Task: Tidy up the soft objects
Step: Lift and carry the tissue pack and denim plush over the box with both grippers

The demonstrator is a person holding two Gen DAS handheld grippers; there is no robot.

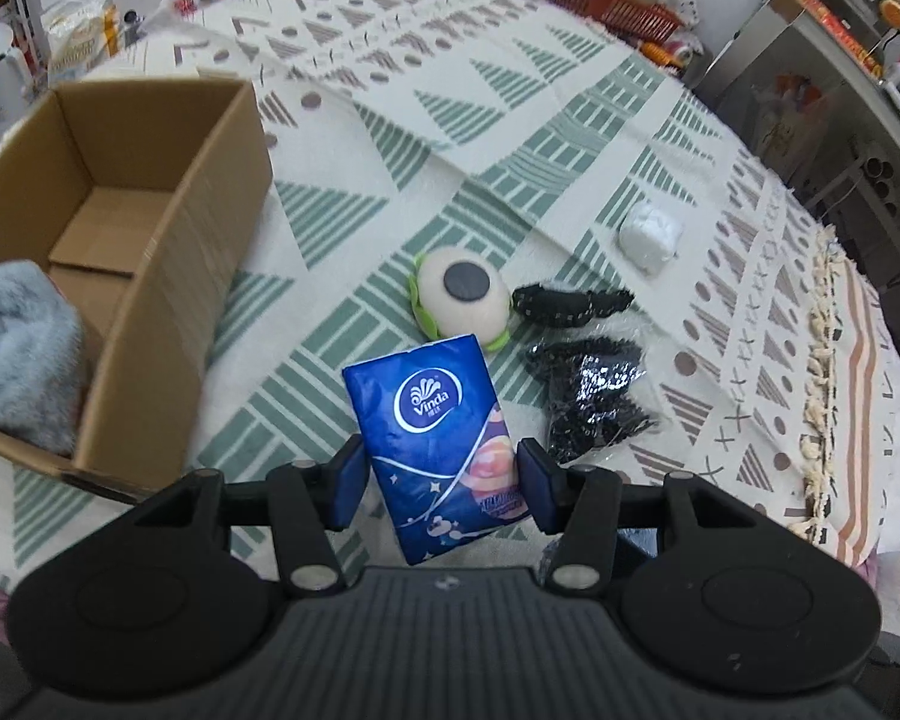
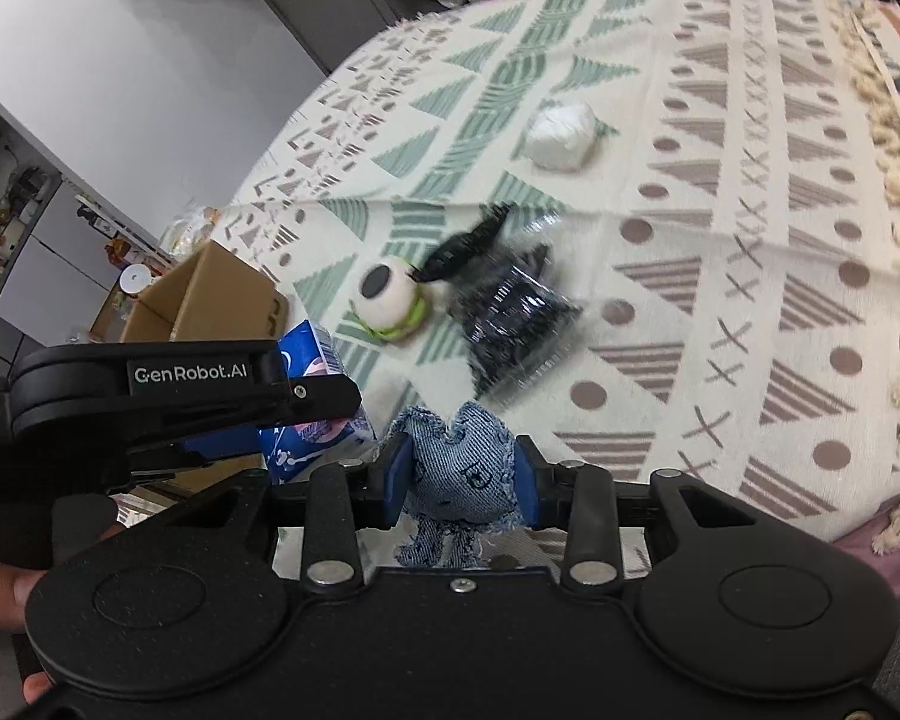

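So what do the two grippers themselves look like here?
Both are matte black plastic with blue pads on the fingers. The left gripper and right gripper each show a ribbed black body, two round discs, linkage bars and silver screws. Seen from the right wrist view, the left one carries white "GenRobot.AI" lettering. No cables or sleeves show.

A blue Vinda tissue pack [image 1: 444, 444] stands tilted between the left hand-held gripper [image 1: 443, 483] fingers. A frayed denim toy [image 2: 459, 468] sits pinched in the right hand-held gripper [image 2: 457, 483]. Ahead of both lie an eyeball plush [image 1: 462, 294], a black bagged bundle [image 1: 594, 396] and a white wad [image 1: 648, 237]. Left of the left one, a grey furry item [image 1: 21, 354] rests in the cardboard box [image 1: 168, 276].
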